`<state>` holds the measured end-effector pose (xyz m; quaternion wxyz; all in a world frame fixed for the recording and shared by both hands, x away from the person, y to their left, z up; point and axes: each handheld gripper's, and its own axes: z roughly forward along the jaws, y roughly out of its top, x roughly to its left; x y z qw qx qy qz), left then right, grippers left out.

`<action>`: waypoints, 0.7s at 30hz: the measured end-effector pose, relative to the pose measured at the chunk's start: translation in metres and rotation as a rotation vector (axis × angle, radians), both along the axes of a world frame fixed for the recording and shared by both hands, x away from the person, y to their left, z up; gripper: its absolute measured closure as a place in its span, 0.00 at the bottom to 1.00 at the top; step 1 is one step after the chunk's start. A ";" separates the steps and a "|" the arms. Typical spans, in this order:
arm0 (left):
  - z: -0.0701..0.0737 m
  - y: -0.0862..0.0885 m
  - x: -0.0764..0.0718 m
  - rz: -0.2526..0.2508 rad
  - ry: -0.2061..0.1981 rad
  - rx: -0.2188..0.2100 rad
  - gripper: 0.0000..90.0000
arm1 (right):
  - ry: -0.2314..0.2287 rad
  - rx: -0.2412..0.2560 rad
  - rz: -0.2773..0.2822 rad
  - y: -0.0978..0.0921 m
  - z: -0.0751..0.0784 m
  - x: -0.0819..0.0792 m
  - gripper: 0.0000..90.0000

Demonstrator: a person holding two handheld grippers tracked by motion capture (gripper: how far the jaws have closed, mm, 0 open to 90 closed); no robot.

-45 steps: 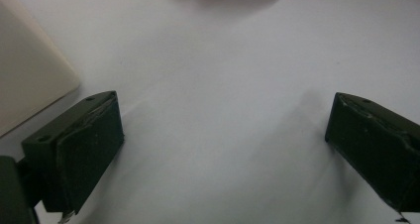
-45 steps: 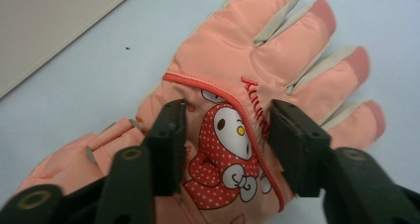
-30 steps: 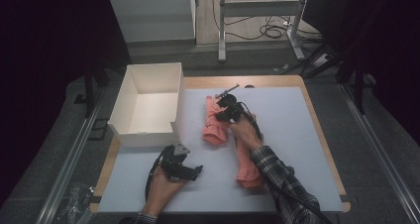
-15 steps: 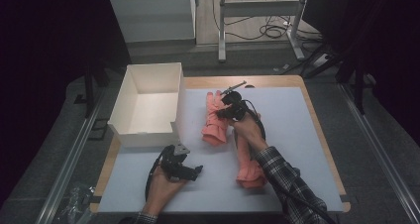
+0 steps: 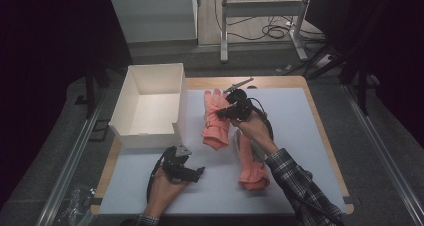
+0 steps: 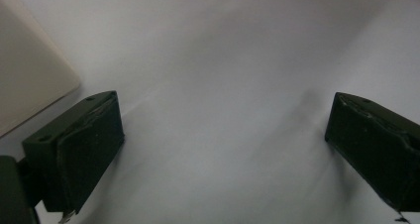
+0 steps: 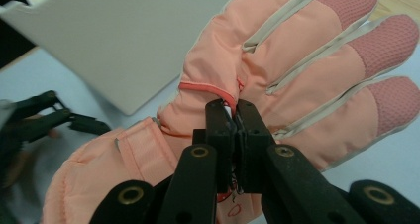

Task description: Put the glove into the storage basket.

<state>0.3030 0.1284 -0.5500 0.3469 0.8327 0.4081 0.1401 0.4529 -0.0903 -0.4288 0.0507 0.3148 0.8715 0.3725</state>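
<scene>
Because the padded pink fabric glove (image 7: 257,80) is soft and light, my right gripper (image 7: 233,116) pinches a fold near its palm, jaws clamped together on it. I judge it will sag, so the stiffer cuff would hold better. My left gripper (image 6: 223,149) rests jaws wide apart over the white tabletop (image 6: 223,60).

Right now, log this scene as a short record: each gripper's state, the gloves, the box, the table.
left gripper: open, fingers apart over bare table, holding nothing
right gripper: shut on the far glove, pinching a fold on its back
far glove: pink, beside the box, fingertips pointing away from the person
near glove: pink, flat on the table, partly under the right forearm
box: white, open top, nothing inside
table: pale surface, wooden edge
</scene>
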 end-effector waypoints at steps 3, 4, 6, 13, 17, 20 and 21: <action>0.000 0.000 0.000 -0.001 -0.002 0.002 0.02 | 0.003 0.018 0.016 -0.001 0.008 -0.007 0.96; 0.000 0.000 0.000 0.000 -0.002 0.000 0.02 | 0.004 0.021 0.019 -0.002 0.010 -0.009 0.95; 0.000 0.000 0.000 0.002 -0.002 -0.002 0.02 | 0.005 0.031 0.031 -0.003 0.014 -0.013 0.96; 0.000 0.000 0.000 0.004 -0.002 -0.002 0.02 | 0.010 0.057 0.057 -0.015 0.025 -0.030 0.96; 0.000 0.000 0.000 0.004 -0.002 -0.002 0.02 | 0.015 0.063 0.051 -0.027 0.031 -0.037 0.96; 0.000 0.000 0.000 0.004 -0.002 -0.002 0.02 | 0.004 0.060 0.045 -0.037 0.036 -0.044 0.95; 0.000 0.000 0.000 0.004 -0.002 -0.002 0.02 | 0.001 0.060 0.044 -0.040 0.037 -0.046 0.95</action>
